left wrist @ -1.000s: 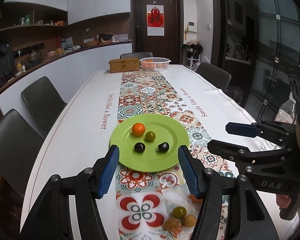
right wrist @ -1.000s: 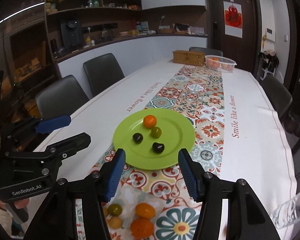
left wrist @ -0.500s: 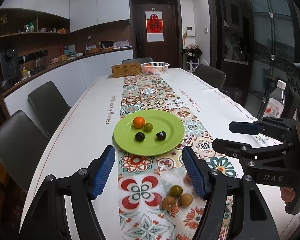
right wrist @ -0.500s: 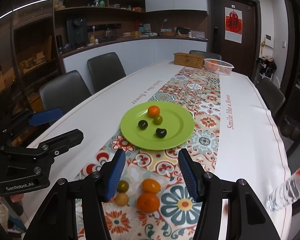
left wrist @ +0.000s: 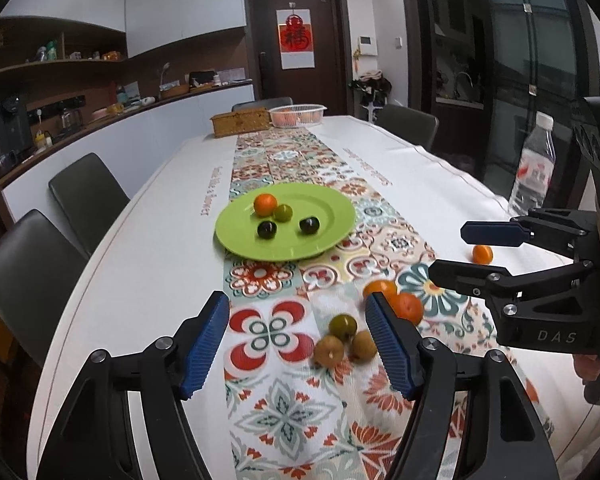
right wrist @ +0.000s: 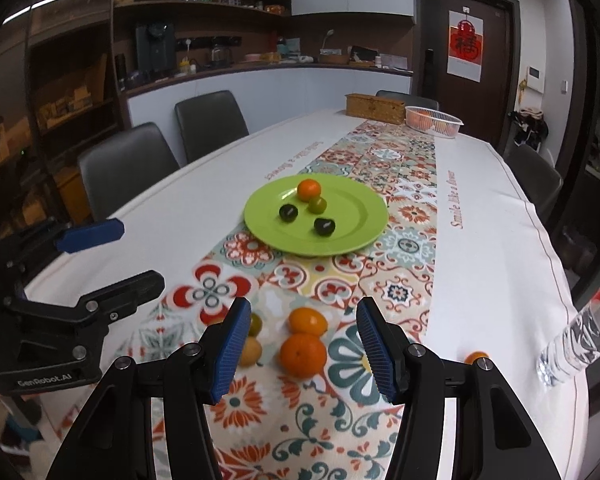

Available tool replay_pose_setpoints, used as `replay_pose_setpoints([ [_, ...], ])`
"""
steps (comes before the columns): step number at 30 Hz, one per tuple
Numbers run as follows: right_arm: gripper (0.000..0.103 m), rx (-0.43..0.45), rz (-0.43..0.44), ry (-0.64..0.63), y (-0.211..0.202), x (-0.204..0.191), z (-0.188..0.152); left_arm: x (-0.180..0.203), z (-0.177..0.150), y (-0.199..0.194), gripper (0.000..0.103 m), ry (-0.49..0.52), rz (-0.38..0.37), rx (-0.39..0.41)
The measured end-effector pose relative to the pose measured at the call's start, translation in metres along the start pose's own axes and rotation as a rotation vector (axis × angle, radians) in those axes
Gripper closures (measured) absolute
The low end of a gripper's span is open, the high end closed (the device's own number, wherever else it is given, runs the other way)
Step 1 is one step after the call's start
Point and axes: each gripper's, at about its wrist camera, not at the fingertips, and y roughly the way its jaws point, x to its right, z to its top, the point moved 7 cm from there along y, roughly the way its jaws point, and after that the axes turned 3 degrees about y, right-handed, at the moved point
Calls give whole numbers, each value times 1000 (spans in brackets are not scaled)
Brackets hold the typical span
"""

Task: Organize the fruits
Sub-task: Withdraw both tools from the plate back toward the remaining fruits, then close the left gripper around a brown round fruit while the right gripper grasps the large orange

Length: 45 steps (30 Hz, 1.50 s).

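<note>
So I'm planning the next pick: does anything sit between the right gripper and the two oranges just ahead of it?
Nothing visible does. The right gripper is open and empty, and the two oranges lie on the table runner directly ahead of its fingers. The smaller fruits sit off to their left.

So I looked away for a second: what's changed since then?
Both grippers, left gripper and right gripper, pulled back from the green plate toward the loose fruit nearer the table edge; the left's jaws widened. Nothing grasped. The plate's four fruits stayed put.
</note>
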Motion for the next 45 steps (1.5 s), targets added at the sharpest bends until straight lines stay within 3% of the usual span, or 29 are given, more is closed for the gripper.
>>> replay_pose_setpoints([
  [22,47,-138,-38,-74,45,-4,-51,16,-51,51,34,96,-110,-104],
  [45,48,-199,3,-12,76,3,-54,20,-57,91,64,95,-193,-211],
])
